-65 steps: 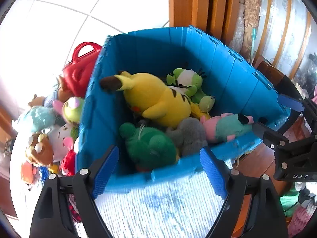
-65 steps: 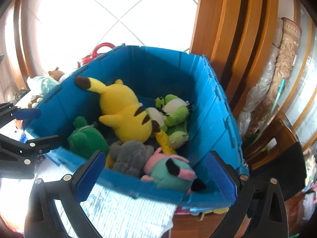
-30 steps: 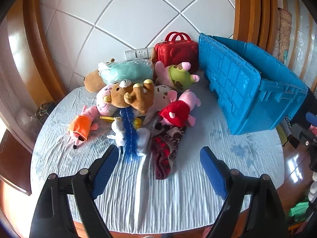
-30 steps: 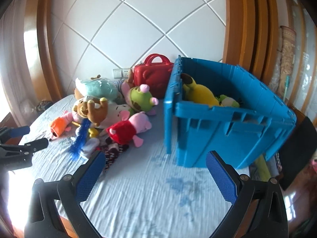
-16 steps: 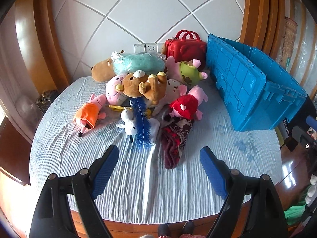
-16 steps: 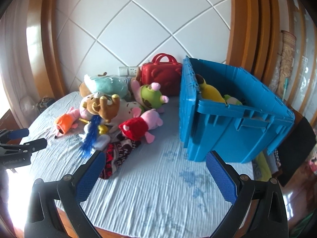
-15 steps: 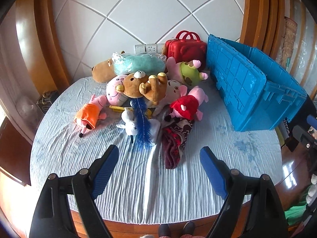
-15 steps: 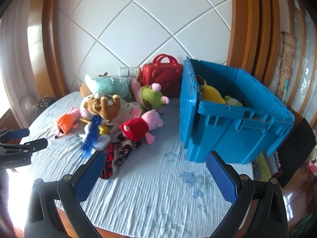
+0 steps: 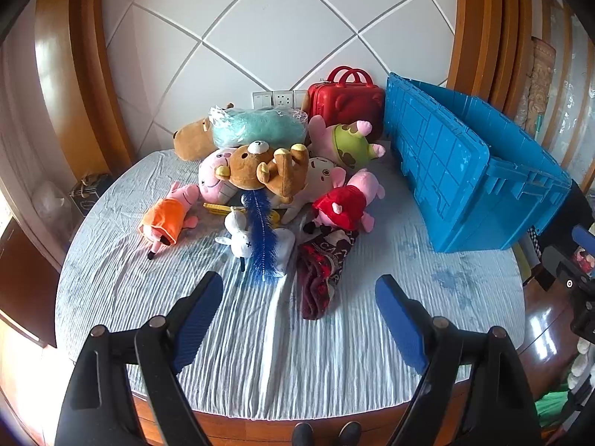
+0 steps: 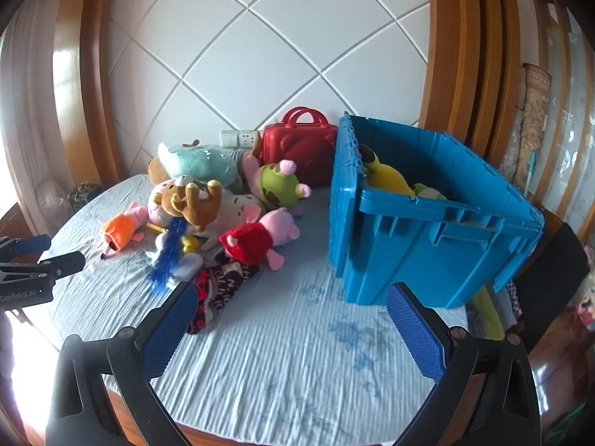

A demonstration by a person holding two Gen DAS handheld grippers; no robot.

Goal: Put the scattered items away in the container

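Left of the blue crate [image 10: 438, 230], soft toys [image 9: 275, 178] lie heaped on the table [image 9: 334, 353]. Both the left gripper [image 9: 297, 308] and the right gripper [image 10: 293, 330] gape wide, empty. A grab into the heap could snag neighbouring toys and spill them.

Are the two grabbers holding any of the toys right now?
No. The left gripper and the right gripper are both open and empty above the tablecloth.

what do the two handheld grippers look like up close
Each gripper, left and right, has black angular plastic finger arms joined by silver round bolts, tipped with flat blue textured pads. The left gripper's body, seen from the right wrist view, carries small white lettering, too blurred to read. No sleeves or cables show.
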